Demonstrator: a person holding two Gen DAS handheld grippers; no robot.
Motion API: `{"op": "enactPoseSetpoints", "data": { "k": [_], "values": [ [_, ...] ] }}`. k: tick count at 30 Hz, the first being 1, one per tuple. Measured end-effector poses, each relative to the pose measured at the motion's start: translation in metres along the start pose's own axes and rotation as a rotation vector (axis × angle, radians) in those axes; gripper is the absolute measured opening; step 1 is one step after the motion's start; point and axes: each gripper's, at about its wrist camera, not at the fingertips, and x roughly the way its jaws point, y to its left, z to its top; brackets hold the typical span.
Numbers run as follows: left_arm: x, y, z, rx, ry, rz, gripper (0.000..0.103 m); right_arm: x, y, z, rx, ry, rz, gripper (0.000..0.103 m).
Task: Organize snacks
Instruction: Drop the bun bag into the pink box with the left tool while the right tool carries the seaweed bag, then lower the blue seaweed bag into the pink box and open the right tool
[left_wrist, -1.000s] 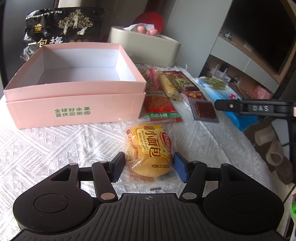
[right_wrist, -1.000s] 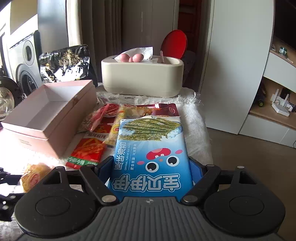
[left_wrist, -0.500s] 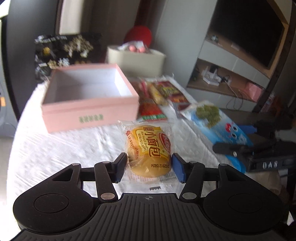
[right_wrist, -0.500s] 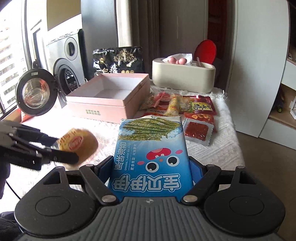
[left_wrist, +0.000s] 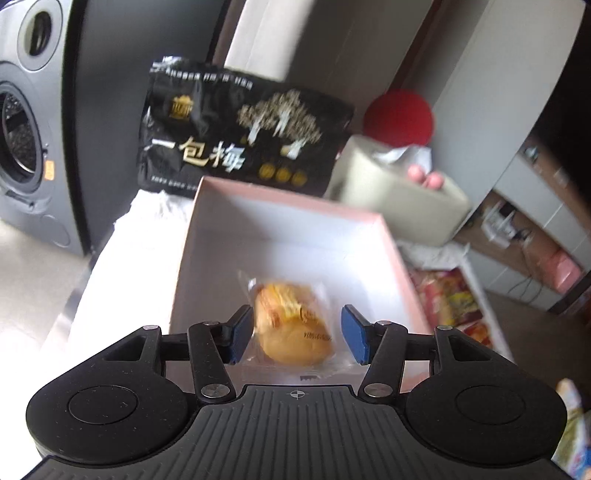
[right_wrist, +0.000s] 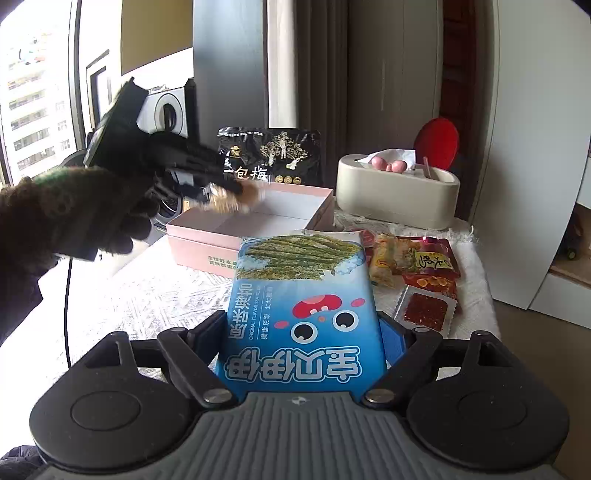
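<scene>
My left gripper (left_wrist: 297, 332) hangs over the open pink box (left_wrist: 288, 206), its jaws closing on a yellow bun in clear wrap (left_wrist: 291, 325) held between the blue pads. In the right wrist view a gloved hand (right_wrist: 74, 210) carries that gripper (right_wrist: 225, 190), with the blurred bun (right_wrist: 229, 195) above the box (right_wrist: 207, 243). My right gripper (right_wrist: 303, 328) is shut on a blue seaweed snack packet (right_wrist: 299, 295), held above the white tablecloth (right_wrist: 166, 295) in front of the box.
A black plum bag (right_wrist: 269, 155) leans behind the box. A beige tissue box (right_wrist: 395, 195) stands at the back right. Several red and yellow snack packets (right_wrist: 417, 266) and a clear square packet (right_wrist: 424, 310) lie to the right. A washing machine (left_wrist: 22, 147) stands left.
The left gripper closed on the bun, lifted it off the cloth and carried it over the pink box. The right gripper rose and drew back with the blue packet.
</scene>
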Motion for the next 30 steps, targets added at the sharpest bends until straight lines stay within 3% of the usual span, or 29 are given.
{"op": "enactPoseSetpoints", "data": {
  "k": [2,4,7,11,14,17,19,23,27,30],
  "values": [
    [-0.002,0.006,-0.01,0.008,-0.039,-0.004,0.058,0.002,-0.003,0.003,0.005,0.003,-0.019,0.084],
    [-0.022,0.014,-0.017,-0.039,-0.142,-0.064,0.058,0.006,-0.006,0.008,0.007,0.004,-0.033,0.084],
    [-0.053,0.02,-0.024,-0.064,-0.235,-0.077,0.058,0.022,-0.01,0.029,0.029,0.008,-0.016,0.084],
    [-0.076,0.012,-0.048,-0.032,-0.194,-0.104,0.058,0.056,-0.008,0.082,0.069,-0.055,0.024,0.084],
    [-0.081,0.002,-0.069,-0.008,-0.156,-0.135,0.058,0.099,-0.008,0.128,0.191,-0.112,0.075,0.089],
    [-0.082,-0.009,-0.093,-0.001,-0.121,-0.169,0.058,0.153,-0.001,0.157,0.176,-0.044,0.14,0.092],
    [-0.076,-0.014,-0.108,0.004,-0.085,-0.196,0.058,0.175,0.001,0.156,0.164,0.02,0.151,0.092],
    [-0.059,-0.022,-0.124,0.004,-0.018,-0.226,0.058,0.166,-0.019,0.132,0.159,0.015,0.16,0.092],
    [-0.05,-0.033,-0.129,0.021,-0.014,-0.236,0.058,0.152,-0.054,0.114,0.135,0.009,0.027,0.092],
    [-0.048,-0.041,-0.13,0.031,-0.032,-0.245,0.058,0.158,-0.088,0.102,0.205,0.04,-0.022,0.092]
  ]
}}
